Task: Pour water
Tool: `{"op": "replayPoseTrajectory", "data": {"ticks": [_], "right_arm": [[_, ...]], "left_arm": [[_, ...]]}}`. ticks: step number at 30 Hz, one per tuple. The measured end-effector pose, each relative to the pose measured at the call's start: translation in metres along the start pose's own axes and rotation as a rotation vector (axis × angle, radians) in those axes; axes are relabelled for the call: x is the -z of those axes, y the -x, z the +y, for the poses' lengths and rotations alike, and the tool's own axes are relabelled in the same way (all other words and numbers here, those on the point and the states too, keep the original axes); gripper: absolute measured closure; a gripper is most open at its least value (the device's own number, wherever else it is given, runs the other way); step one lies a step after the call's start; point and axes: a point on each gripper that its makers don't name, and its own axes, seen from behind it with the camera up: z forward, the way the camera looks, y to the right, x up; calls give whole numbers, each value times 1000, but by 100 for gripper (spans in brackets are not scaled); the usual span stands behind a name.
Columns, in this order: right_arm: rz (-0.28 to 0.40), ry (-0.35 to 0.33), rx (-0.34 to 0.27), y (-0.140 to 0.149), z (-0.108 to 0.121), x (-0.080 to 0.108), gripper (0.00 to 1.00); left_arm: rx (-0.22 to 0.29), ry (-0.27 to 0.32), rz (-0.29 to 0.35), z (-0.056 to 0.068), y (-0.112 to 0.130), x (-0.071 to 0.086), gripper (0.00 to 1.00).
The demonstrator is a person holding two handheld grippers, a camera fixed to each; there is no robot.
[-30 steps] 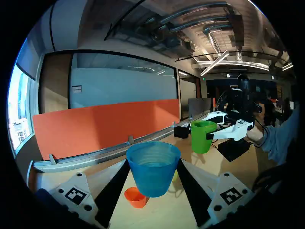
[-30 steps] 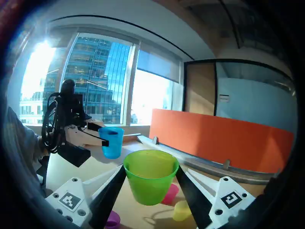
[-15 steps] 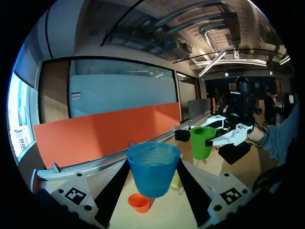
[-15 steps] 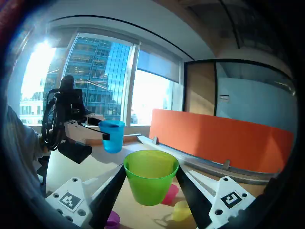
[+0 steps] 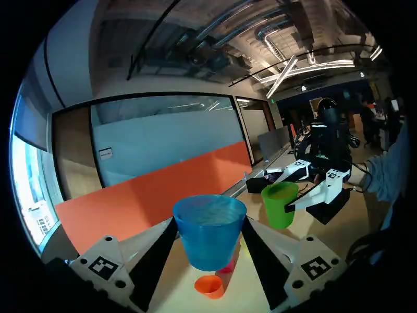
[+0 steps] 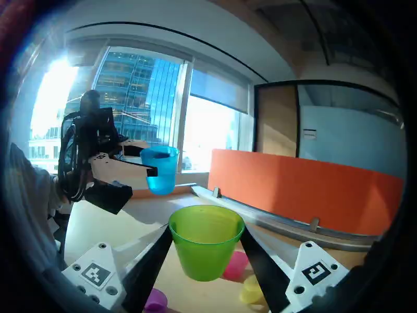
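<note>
left fingers pinch the upright blue cup, right fingers hold the green cup; in the right gripper view blue sits upper left of green, well apart.

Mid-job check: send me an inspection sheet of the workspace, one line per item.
Surface: wooden table, with small cups standing on it.
Job's things: blue cup and green cup, both roughly upright, held in the air and apart; no water stream seen.
Clutter: small orange cup, pink cup, yellow cup, purple cup.
Grippers: left gripper shut on the blue cup; right gripper shut on the green cup.
Cables: black cable looped beside the left gripper's body.
Surroundings: orange partition, windows, ceiling pipes.
</note>
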Motion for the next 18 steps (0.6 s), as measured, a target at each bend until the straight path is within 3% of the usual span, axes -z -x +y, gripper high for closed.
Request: {"op": "replayPoseTrajectory", "data": {"ticks": [18], "right_arm": [[-23,-66,-1,16,-28,-18,8]], "left_arm": [[-223,-39,8,3,-31,-13,15]]}}
